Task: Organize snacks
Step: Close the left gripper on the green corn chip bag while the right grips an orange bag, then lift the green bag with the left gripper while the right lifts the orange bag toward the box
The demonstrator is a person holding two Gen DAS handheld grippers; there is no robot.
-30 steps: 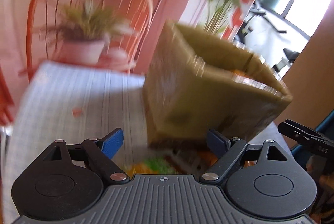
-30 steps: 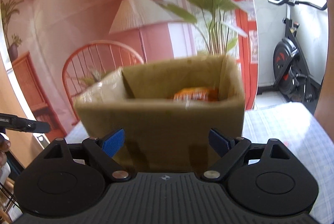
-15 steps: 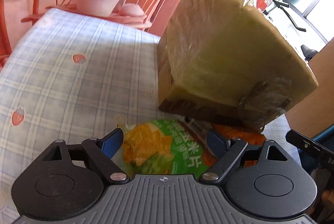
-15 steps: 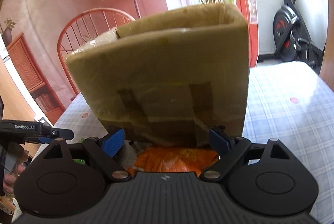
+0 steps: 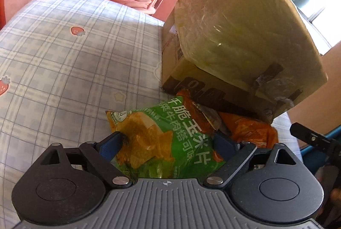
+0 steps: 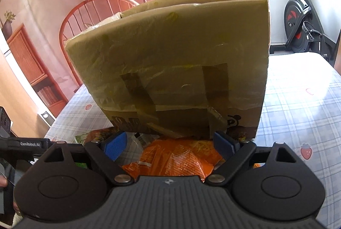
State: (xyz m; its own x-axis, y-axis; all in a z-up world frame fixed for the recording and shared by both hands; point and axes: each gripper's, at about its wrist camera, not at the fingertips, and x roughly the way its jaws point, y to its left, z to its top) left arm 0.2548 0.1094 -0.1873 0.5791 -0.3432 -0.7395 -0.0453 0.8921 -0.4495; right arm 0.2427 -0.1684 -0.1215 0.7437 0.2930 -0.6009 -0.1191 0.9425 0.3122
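I am looking at the cardboard box [image 6: 170, 62] standing on the checked surface [image 5: 64, 54] — its inside is hidden from me. My left gripper [image 5: 168, 143] is opening wide, straddling the green snack bag [image 5: 170, 139] without pressing it. My right gripper [image 6: 168, 143] is hanging wide over the orange snack bag [image 6: 177, 158] — both bags are lying against the box's base.
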